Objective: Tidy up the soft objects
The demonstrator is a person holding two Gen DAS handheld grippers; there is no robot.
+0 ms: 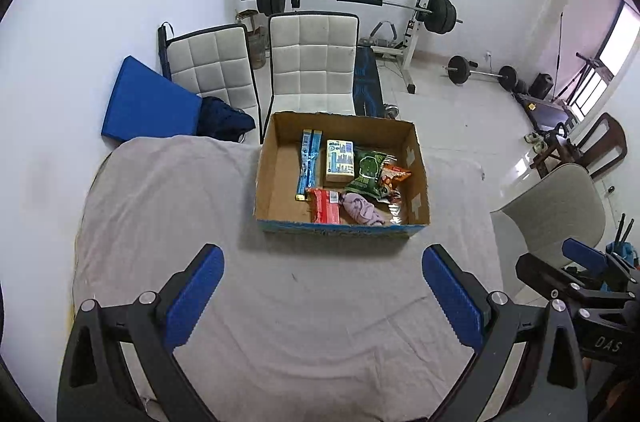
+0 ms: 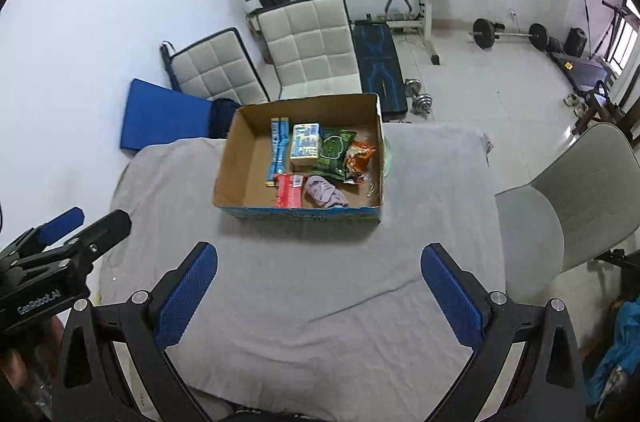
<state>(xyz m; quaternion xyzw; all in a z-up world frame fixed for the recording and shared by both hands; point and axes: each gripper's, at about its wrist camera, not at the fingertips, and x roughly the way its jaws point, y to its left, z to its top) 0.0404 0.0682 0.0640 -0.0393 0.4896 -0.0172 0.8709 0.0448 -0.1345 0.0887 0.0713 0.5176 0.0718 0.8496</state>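
Left gripper [image 1: 322,296]: jaws wide, holding nothing, above the cloth.
Right gripper [image 2: 318,296]: likewise spread and unloaded.
Soft items: inside cardboard box [image 1: 264,182]; purple cloth [image 1: 362,208] near front wall.
Advice: descend vertically, clear the rim, pinch cloth centrally.

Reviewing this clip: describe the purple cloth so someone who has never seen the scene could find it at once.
Start at the open cardboard box on the grey-sheeted table. Look along the box's near wall, right of centre. The purple cloth lies crumpled there, touching the red packet on its left and in front of the green snack bag; it is the only fabric item among printed packets.
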